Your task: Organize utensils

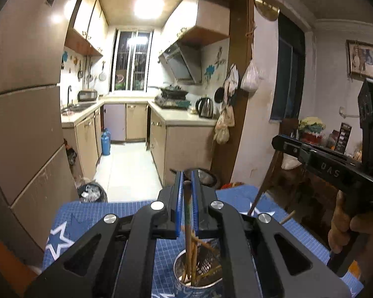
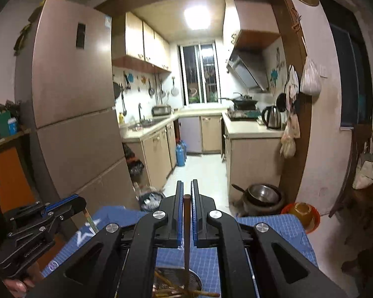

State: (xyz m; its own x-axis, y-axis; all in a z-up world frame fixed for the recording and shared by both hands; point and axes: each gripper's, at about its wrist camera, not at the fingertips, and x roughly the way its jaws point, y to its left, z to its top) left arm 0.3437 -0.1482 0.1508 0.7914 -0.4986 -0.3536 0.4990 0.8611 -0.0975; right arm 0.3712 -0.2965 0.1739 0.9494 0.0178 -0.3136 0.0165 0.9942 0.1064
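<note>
**A:** What is the setting, starting with the biggest thing?

**B:** A surface under a blue gridded cloth with white stars fills the lower part of both wrist views. Beyond it, toward twelve o'clock, a doorway opens onto a narrow kitchen.

**A:** And on the cloth?

**B:** A round metal holder sits at six o'clock in the left wrist view, partly behind the gripper body. Several wooden chopsticks already stand in it, leaning on one another. A holder with chopsticks also shows at six o'clock in the right view; I cannot tell if it is the same one.

**A:** What are the tools doing?

**B:** The left hand-held gripper is clamped on one upright chopstick, its top at the jaw tips, its lower end reaching into the holder. The right hand-held gripper is likewise closed on a darker brown chopstick, which hangs down over the holder's rim at six o'clock. In the left view, the right tool appears at three o'clock with a person's hand on its handle.

**A:** How far along is the tidying?

**B:** Well along, I judge: a bundle is already stowed, and two pieces are poised over the holder, not yet released. No loose utensils show on the visible cloth, though the tools hide much of it.
</note>
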